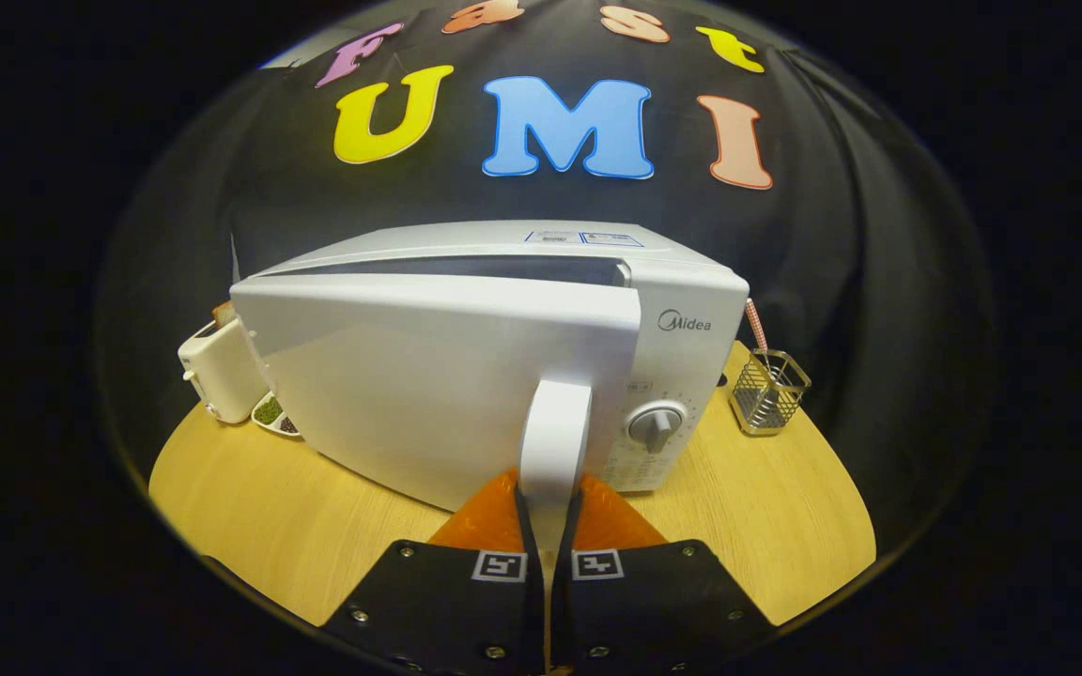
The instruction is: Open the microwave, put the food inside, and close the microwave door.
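A white microwave [691, 338] stands on the round wooden table [766, 507]. Its door [428, 376] is swung partly out toward me, with a dark gap showing along the top. The door's white upright handle [555, 432] sits between my two fingers, and my gripper [550, 512] is shut on it, both fingers pressing its lower end. A grey dial [656, 427] shows on the control panel to the right of the handle. The inside of the microwave is hidden behind the door.
A white toaster [220, 371] with bread in it stands left of the microwave, and a small dish [273, 413] of dark and green bits lies beside it. A wire mesh holder [768, 391] with a striped straw stands to the right.
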The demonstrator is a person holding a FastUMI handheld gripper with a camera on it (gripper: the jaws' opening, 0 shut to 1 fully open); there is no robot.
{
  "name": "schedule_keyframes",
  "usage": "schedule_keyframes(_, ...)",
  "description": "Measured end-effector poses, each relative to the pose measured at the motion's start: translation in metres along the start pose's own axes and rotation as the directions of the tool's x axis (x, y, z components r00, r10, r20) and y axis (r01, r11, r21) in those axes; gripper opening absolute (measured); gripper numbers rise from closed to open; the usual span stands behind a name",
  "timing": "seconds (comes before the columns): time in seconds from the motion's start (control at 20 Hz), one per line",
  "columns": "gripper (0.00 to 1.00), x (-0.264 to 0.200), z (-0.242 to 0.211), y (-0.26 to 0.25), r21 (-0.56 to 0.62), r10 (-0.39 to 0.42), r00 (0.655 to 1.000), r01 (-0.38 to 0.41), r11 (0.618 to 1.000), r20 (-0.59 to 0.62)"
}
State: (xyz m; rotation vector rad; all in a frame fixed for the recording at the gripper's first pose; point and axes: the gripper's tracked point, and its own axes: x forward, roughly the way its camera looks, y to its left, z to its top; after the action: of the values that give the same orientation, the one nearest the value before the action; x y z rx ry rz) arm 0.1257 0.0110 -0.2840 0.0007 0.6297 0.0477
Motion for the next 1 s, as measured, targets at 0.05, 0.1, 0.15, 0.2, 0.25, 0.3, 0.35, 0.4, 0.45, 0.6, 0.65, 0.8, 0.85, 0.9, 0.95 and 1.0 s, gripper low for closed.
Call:
schedule_keyframes(0.05, 0.03, -0.004, -0.002, 0.002, 0.003, 0.002, 1.0, -0.002, 1.0, -0.008)
schedule_keyframes(0.1, 0.03, -0.01, -0.005, 0.006, -0.001, 0.004, 1.0, -0.004, 1.0, -0.018)
schedule_keyframes(0.15, 0.03, -0.015, -0.008, 0.009, -0.005, 0.008, 1.0, -0.008, 1.0, -0.025)
schedule_keyframes(0.2, 0.03, -0.021, -0.012, 0.012, -0.006, 0.011, 0.999, -0.012, 1.0, -0.033)
schedule_keyframes(0.25, 0.03, -0.027, -0.016, 0.016, -0.003, 0.015, 0.999, -0.015, 1.0, -0.038)
schedule_keyframes(0.3, 0.03, -0.032, -0.019, 0.02, -0.001, 0.018, 0.999, -0.018, 1.0, -0.041)
schedule_keyframes(0.35, 0.03, -0.037, -0.023, 0.023, -0.003, 0.021, 0.999, -0.021, 1.0, -0.047)
schedule_keyframes(0.4, 0.03, -0.042, -0.025, 0.027, -0.005, 0.023, 0.998, -0.023, 1.0, -0.05)
schedule_keyframes(0.45, 0.03, -0.047, -0.028, 0.031, -0.005, 0.026, 0.998, -0.027, 1.0, -0.055)
schedule_keyframes(0.6, 0.1, -0.06, -0.036, 0.042, 0.022, 0.049, 0.996, -0.047, 0.999, -0.069)
schedule_keyframes(0.65, 0.12, -0.066, -0.039, 0.047, 0.025, 0.056, 0.996, -0.054, 0.998, -0.075)
schedule_keyframes(0.8, 0.14, -0.079, -0.048, 0.06, 0.03, 0.064, 0.994, -0.062, 0.998, -0.088)
schedule_keyframes(0.85, 0.16, -0.083, -0.051, 0.064, 0.029, 0.069, 0.993, -0.066, 0.997, -0.094)
schedule_keyframes(0.9, 0.16, -0.088, -0.053, 0.069, 0.029, 0.074, 0.992, -0.071, 0.997, -0.102)
schedule_keyframes(0.95, 0.16, -0.093, -0.056, 0.074, 0.026, 0.079, 0.991, -0.076, 0.997, -0.11)
schedule_keyframes(1.0, 0.19, -0.097, -0.058, 0.079, 0.024, 0.085, 0.99, -0.083, 0.996, -0.115)
